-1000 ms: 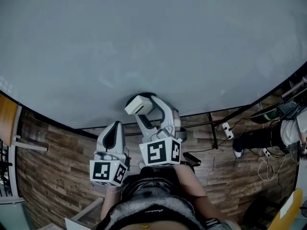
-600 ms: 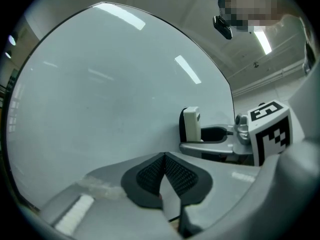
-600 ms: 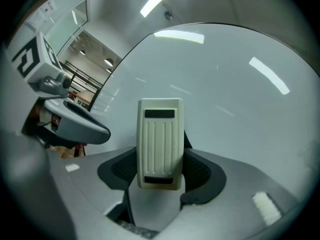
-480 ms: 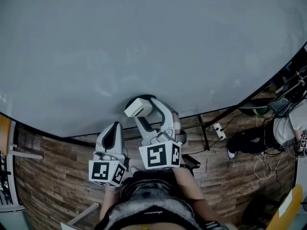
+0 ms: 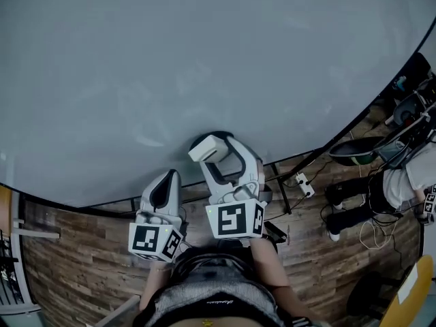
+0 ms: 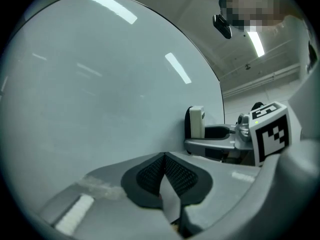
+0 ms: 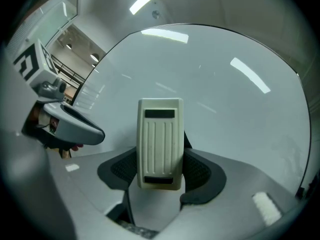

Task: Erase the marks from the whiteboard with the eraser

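Note:
The whiteboard (image 5: 204, 53) fills the upper head view; its surface looks nearly clean, with only faint smears low on it (image 5: 146, 140). My right gripper (image 5: 214, 152) is shut on the cream eraser (image 5: 207, 148), which rests against the board's lower part. In the right gripper view the ribbed eraser (image 7: 160, 139) stands upright between the dark pads of the right gripper (image 7: 160, 173). My left gripper (image 5: 163, 188) hangs below the board's lower edge, shut and empty; its pads (image 6: 175, 174) meet. The left gripper view shows the eraser (image 6: 196, 122) edge-on against the board (image 6: 100, 99).
Wood-plank floor (image 5: 68, 251) lies below the board. A black stand bar (image 5: 300, 163) and a white power strip (image 5: 304, 184) sit to the right. A person's legs (image 5: 354, 196), cables and a yellow object (image 5: 409, 288) are at the far right.
The right gripper with the eraser has slid a little to the right along the board's lower part. The left gripper followed, still shut.

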